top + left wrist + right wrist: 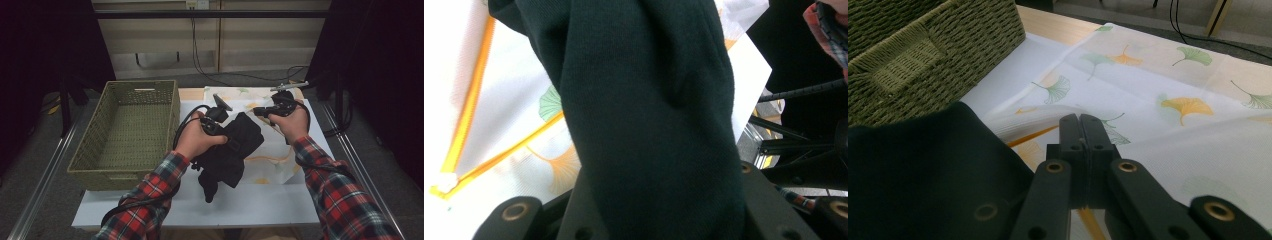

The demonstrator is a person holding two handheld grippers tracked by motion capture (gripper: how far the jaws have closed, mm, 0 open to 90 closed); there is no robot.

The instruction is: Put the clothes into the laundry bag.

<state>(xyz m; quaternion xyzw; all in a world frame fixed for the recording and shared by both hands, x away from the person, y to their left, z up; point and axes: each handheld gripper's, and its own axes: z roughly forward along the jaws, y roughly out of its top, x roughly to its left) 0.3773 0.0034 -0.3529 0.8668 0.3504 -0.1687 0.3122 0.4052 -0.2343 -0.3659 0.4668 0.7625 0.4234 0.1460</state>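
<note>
A black garment [231, 150] hangs bunched from my left gripper [226, 129], which is shut on it above the table's middle. In the left gripper view the dark knit fabric [649, 125] runs up from between the jaws. Under it lies a white cloth printed with green and orange leaves [272, 145] [499, 100]. My right gripper [264, 110] [1081, 125] hovers low over that cloth [1173, 100] with its jaws pressed together. Whether a thin edge of cloth is pinched between them I cannot tell. The garment [923, 170] sits just left of it.
A green woven basket [107, 100] [923, 50] stands on the left of the white tabletop [250, 207]. Both forearms in plaid sleeves [335, 195] come in from below. Cables lie on the floor behind the table.
</note>
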